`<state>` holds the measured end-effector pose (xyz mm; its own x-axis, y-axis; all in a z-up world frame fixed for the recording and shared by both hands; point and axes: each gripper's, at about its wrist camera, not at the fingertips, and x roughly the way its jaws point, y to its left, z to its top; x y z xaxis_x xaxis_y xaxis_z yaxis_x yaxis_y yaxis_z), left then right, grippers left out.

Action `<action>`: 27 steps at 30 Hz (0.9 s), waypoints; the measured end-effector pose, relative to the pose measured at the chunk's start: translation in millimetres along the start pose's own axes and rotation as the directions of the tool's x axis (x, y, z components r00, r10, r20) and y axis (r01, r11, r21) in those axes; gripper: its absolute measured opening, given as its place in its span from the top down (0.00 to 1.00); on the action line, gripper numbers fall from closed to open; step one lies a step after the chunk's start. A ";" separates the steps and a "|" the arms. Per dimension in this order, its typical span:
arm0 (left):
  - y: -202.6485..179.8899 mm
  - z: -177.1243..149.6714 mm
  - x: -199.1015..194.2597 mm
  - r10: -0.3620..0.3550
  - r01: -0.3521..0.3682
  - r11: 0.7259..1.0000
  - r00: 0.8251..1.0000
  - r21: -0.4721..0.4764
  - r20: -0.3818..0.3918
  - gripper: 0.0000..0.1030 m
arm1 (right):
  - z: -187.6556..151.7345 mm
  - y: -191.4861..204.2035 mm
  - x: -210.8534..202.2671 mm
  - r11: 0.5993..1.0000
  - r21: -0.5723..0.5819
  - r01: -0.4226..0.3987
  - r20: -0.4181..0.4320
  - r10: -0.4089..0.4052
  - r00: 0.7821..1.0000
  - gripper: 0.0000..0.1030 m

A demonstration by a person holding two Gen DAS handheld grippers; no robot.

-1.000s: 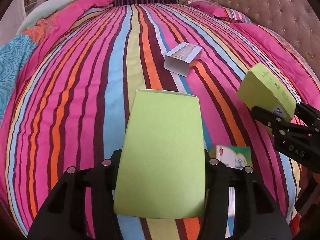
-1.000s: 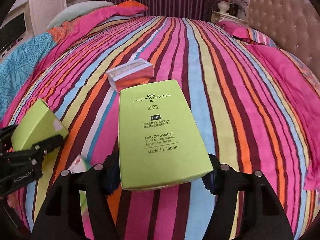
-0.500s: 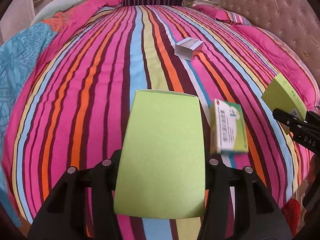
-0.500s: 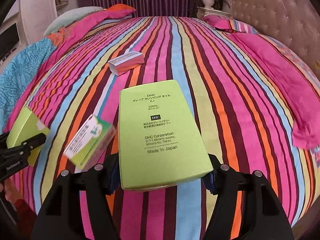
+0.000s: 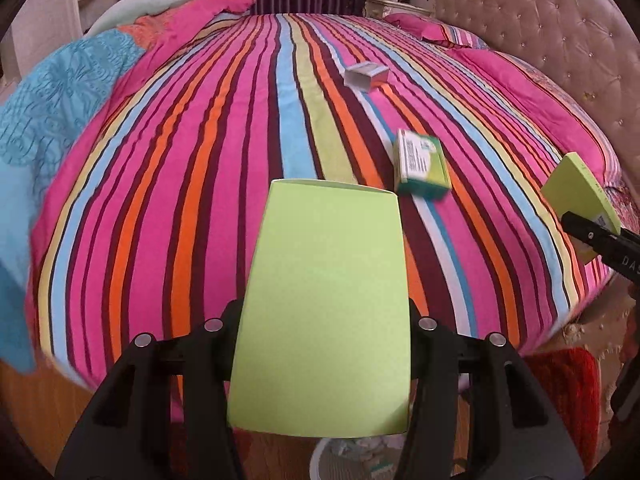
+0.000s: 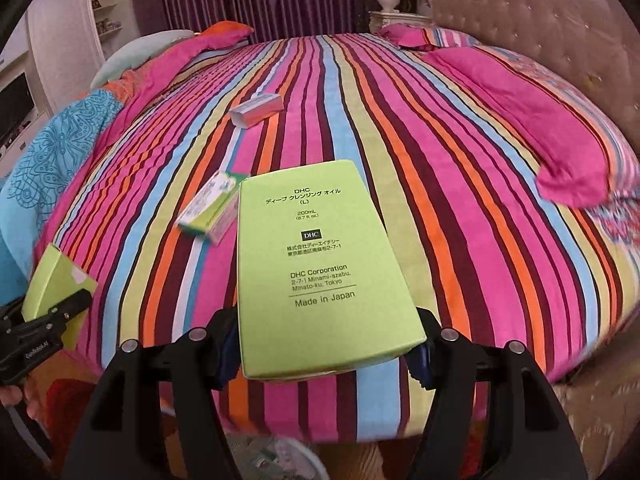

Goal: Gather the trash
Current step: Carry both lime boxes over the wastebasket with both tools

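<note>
Four boxes are in view: two lime-green cartons held in the grippers and two smaller boxes lying on the striped bedspread.

The left gripper has its jaws closed on the sides of a plain green carton, whose upper face shows no print. In the right wrist view this same carton shows at the left edge of the picture, and the gripper's black finger below it carries small white lettering that looks like "GenRobot.AI".

The right gripper is clamped on the printed green carton, blue pads pressing its two sides. Its top face reads "DHC", Japanese lettering, "(L)", "200mL", a black DHC logo, "DHC Corporation, 2-7-1 Minami-azabu, Minato-ku, Tokyo" and "Made in Japan". Seen from the left wrist, the right gripper's finger bears the letters "DAS".

On the bedspread, a green-and-white box lies near the foot edge, between the two held cartons; its print is too blurred to read. A silver-white box lies farther up, around the middle of the bed, well apart from the other.

Below the foot edge, the white rim of a bin with scraps inside shows between the gripper fingers in both views. A tufted headboard stands on the right.
</note>
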<state>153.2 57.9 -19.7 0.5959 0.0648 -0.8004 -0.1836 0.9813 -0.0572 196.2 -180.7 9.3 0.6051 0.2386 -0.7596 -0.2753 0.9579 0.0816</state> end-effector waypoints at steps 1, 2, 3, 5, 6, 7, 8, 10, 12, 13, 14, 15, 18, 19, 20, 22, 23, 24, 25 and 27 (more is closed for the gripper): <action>0.1 -5.4 -3.3 -0.006 0.006 1.000 1.000 -0.002 -0.003 0.52 | -5.3 -0.1 -3.4 1.000 0.005 -0.002 -0.007 0.002 1.000 0.40; -0.4 -14.6 -8.5 -0.014 0.014 1.000 1.000 -0.005 -0.005 0.52 | -12.2 0.2 -7.8 1.000 0.010 -0.006 -0.013 0.006 1.000 0.40; -1.1 -21.2 -12.3 -0.019 0.019 1.000 1.000 -0.005 -0.005 0.52 | -17.4 0.9 -10.9 1.000 0.014 -0.006 -0.018 0.006 1.000 0.40; -4.4 -35.2 -19.3 -0.029 0.029 1.000 1.000 0.000 -0.008 0.52 | -28.5 0.9 -17.2 1.000 0.023 -0.003 -0.028 0.004 1.000 0.40; -6.0 -40.0 -21.8 -0.032 0.032 0.999 0.999 0.005 -0.009 0.52 | -34.5 1.1 -20.6 1.000 0.026 -0.005 -0.033 0.006 0.999 0.40; -8.5 -47.4 -25.6 -0.033 0.033 0.999 0.999 0.015 -0.011 0.52 | -39.8 1.3 -23.7 1.000 0.028 -0.004 -0.035 0.005 0.999 0.40; -9.7 -52.4 -28.0 -0.034 0.034 0.999 0.999 0.020 -0.012 0.52 | -45.4 2.5 -26.9 1.000 0.031 -0.002 -0.037 0.003 0.999 0.40; -12.1 -65.2 -34.0 -0.039 0.039 0.999 0.999 0.029 -0.018 0.52 | -55.5 4.3 -32.8 0.999 0.035 0.001 -0.041 0.000 0.999 0.40; -14.1 -79.8 -40.3 -0.041 0.041 0.999 0.999 0.027 -0.025 0.52 | -65.2 5.6 -38.3 0.999 0.044 0.003 -0.047 -0.001 0.999 0.40; -14.0 -83.4 -41.7 -0.042 0.043 0.999 0.999 0.025 -0.028 0.52 | -68.9 5.9 -40.4 0.999 0.049 0.003 -0.049 -0.001 0.999 0.40; -14.3 -89.6 -43.7 -0.045 0.046 0.999 0.998 0.019 -0.031 0.52 | -74.1 7.3 -42.7 0.999 0.052 0.003 -0.051 0.000 0.999 0.40; -14.9 -96.0 -45.4 -0.045 0.046 0.999 0.998 0.013 -0.034 0.52 | -79.5 9.5 -44.6 0.999 0.050 0.002 -0.056 0.001 0.998 0.40; -19.2 -110.3 -47.4 -0.047 0.048 0.999 0.998 0.026 -0.048 0.52 | -92.7 15.2 -48.3 0.999 0.046 0.001 -0.069 0.002 0.998 0.40; -20.5 -114.4 -48.3 -0.046 0.048 0.998 0.998 0.031 -0.052 0.52 | -96.5 17.1 -49.7 0.999 0.047 0.000 -0.073 0.003 0.997 0.40; -22.0 -119.8 -49.9 -0.046 0.049 0.998 0.997 0.037 -0.059 0.52 | -100.5 18.8 -51.4 0.999 0.053 -0.001 -0.077 0.005 0.997 0.40; -23.9 -126.9 -53.0 -0.046 0.049 0.998 0.997 0.042 -0.063 0.52 | -107.2 22.2 -53.4 0.998 0.057 -0.007 -0.086 0.012 0.996 0.40; -24.3 -130.9 -53.9 -0.046 0.049 0.998 0.997 0.042 -0.067 0.52 | -110.9 24.6 -54.2 0.998 0.055 -0.008 -0.090 0.013 0.996 0.40; -24.6 -134.0 -54.0 -0.049 0.052 0.998 0.996 0.040 -0.073 0.52 | -114.8 27.2 -54.6 0.999 0.049 -0.008 -0.095 0.013 0.995 0.40; -24.6 -136.5 -54.0 -0.052 0.055 0.998 0.995 0.039 -0.081 0.52 | -117.7 29.5 -54.2 0.999 0.042 -0.008 -0.103 0.012 0.995 0.40; -26.1 -144.2 -52.3 -0.053 0.058 0.998 0.993 0.039 -0.101 0.52 | -123.9 33.2 -53.7 0.999 0.035 -0.010 -0.117 0.014 0.993 0.40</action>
<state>14.2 2.7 -62.4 0.5225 -0.0064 -0.8526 -0.1186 0.9897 -0.0801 62.0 -181.4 -27.2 0.5095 0.2315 -0.8287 -0.2548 0.9605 0.1117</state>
